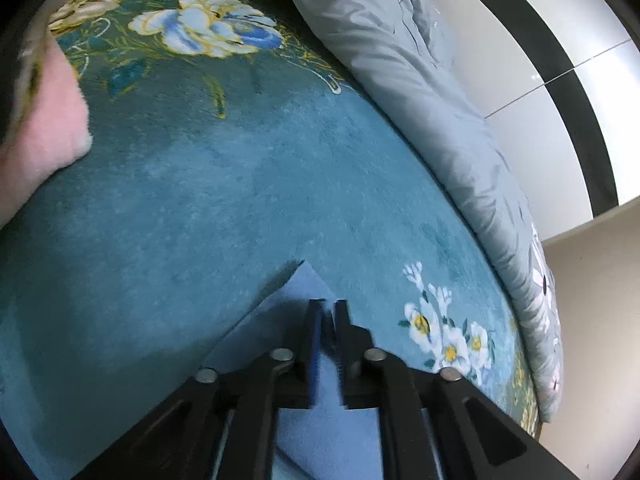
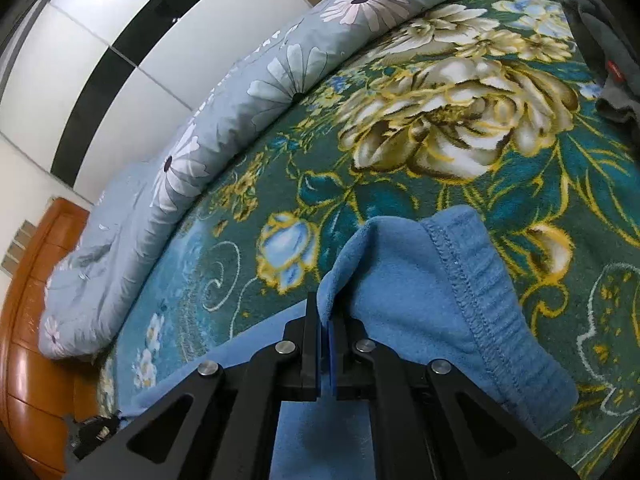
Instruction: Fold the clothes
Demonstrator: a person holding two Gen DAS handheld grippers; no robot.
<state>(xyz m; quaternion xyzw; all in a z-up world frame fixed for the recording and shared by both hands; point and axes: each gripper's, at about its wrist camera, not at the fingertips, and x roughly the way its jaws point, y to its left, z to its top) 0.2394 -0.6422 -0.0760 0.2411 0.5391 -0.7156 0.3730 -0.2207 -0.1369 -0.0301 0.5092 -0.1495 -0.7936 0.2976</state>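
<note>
A blue fleece garment lies on a teal floral blanket. In the left wrist view my left gripper [image 1: 328, 308] is shut on a pointed corner of the blue garment [image 1: 296, 304], held just above the blanket [image 1: 240, 184]. In the right wrist view my right gripper [image 2: 327, 312] is shut on the garment's stitched elastic waistband end [image 2: 440, 276], which drapes up over the right finger. More blue cloth [image 2: 320, 432] hangs below between the gripper arms.
A rolled grey-blue daisy-print quilt [image 2: 256, 92] runs along the blanket's far edge by the wall, also in the left wrist view [image 1: 420, 92]. A pink garment [image 1: 44, 120] lies at left. A dark grey garment [image 2: 604, 52] lies at right. The wooden bed frame [image 2: 24, 320] is at left.
</note>
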